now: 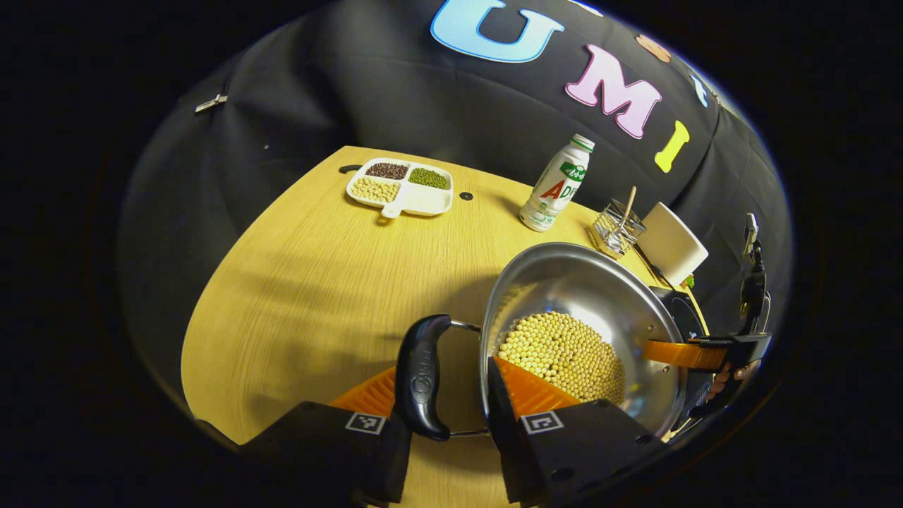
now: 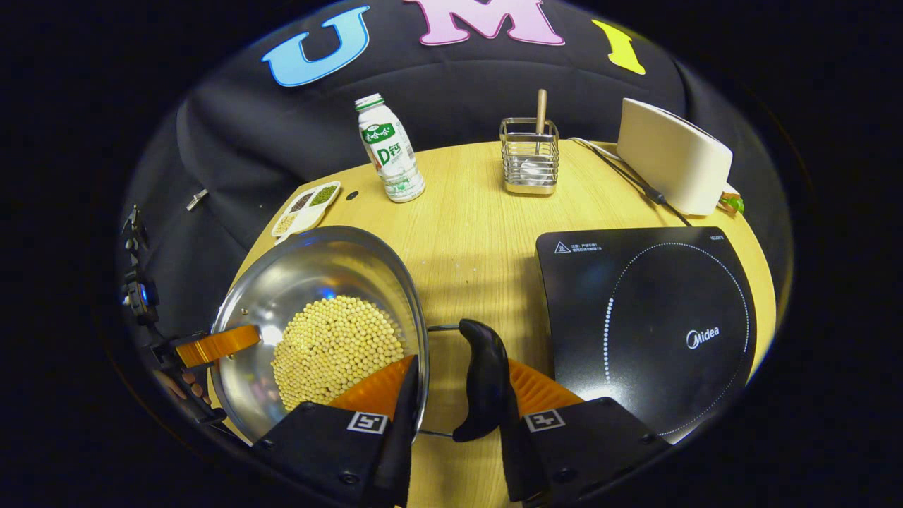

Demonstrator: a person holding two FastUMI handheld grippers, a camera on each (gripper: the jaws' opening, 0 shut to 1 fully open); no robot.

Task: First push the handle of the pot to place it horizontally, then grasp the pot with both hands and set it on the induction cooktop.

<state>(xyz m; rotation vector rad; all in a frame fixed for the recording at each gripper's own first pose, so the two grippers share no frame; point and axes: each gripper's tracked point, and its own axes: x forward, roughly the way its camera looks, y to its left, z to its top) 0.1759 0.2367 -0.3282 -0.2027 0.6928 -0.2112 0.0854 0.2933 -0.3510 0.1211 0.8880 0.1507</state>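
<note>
A steel pot (image 1: 564, 282) holding soybeans (image 1: 564, 353) is over the wooden table (image 1: 317, 282), left of the black induction cooktop (image 2: 649, 324). My left gripper (image 1: 441, 370) is shut on the pot: one finger is outside the black side handle (image 1: 420, 377), the other inside the wall. My right gripper (image 2: 463, 365) grips the opposite black handle (image 2: 483, 381) the same way, with one finger among the soybeans (image 2: 331, 346) in the pot (image 2: 310, 268). Across the pot, each view shows the other gripper (image 1: 698, 353) (image 2: 211, 346). Whether the pot rests on the table, I cannot tell.
At the back stand a white bottle (image 2: 389, 148), a wire holder (image 2: 529, 159) with a wooden stick, and a white box (image 2: 674, 166) with a cable. A divided dish of beans (image 1: 401, 187) lies at the far left corner. The cooktop's edge (image 1: 681, 310) peeks out behind the pot.
</note>
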